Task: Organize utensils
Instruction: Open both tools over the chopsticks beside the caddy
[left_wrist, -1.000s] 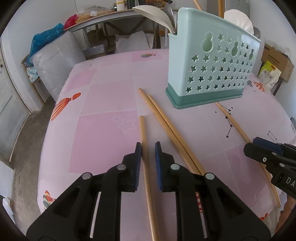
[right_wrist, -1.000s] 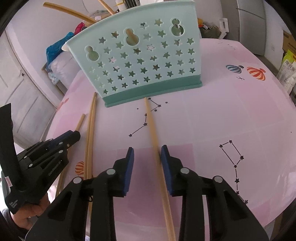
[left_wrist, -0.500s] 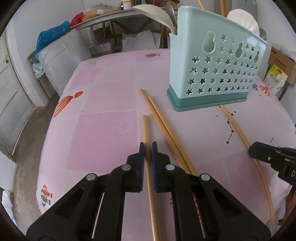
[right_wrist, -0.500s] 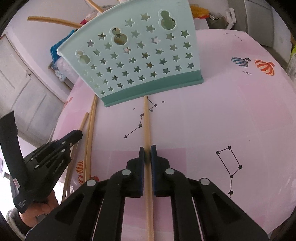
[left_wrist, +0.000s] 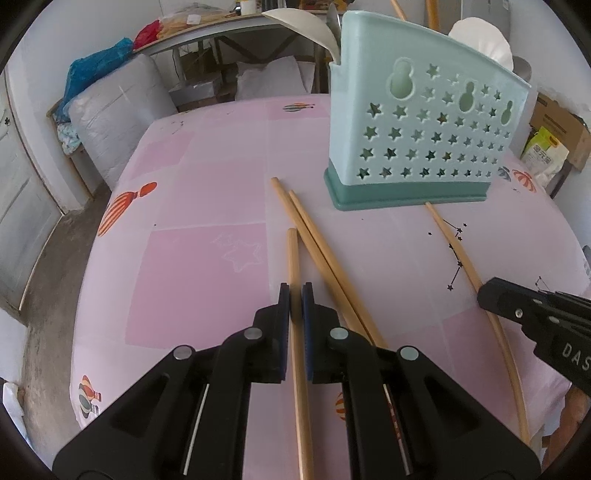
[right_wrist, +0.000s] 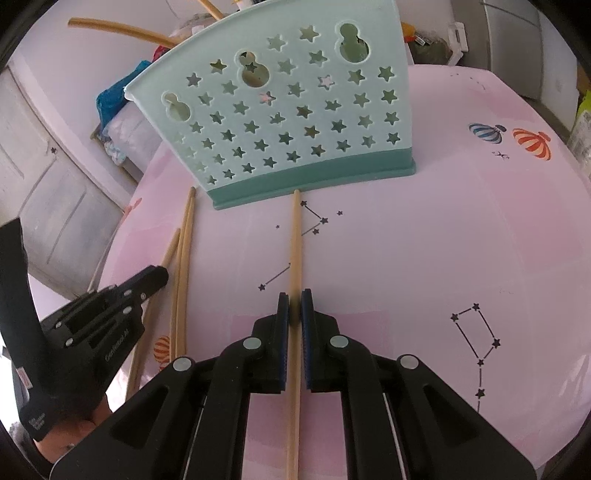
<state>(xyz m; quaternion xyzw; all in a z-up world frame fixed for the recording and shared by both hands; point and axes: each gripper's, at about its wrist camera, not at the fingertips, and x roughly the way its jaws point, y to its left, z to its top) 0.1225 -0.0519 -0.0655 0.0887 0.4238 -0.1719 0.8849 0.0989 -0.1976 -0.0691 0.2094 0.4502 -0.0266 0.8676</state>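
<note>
Each gripper's jaws have just closed on a wooden chopstick lying flat on the pink bench (left_wrist: 207, 273): the left gripper (left_wrist: 295, 299) pinches one chopstick (left_wrist: 293, 258) beside a loose pair (left_wrist: 314, 236), the right gripper (right_wrist: 294, 299) pinches another chopstick (right_wrist: 295, 240) whose tip meets the teal utensil caddy (right_wrist: 295, 122).

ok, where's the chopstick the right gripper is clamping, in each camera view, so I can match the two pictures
Left wrist view: the right-hand chopstick curves down the right side, from the holder's base to the lower right edge, passing under the right gripper.
Right wrist view: the same chopstick runs straight down the centre, pinched between the right gripper's shut jaws.
Shared landmark: the mint green utensil holder; the chopstick's far tip touches its base.
</note>
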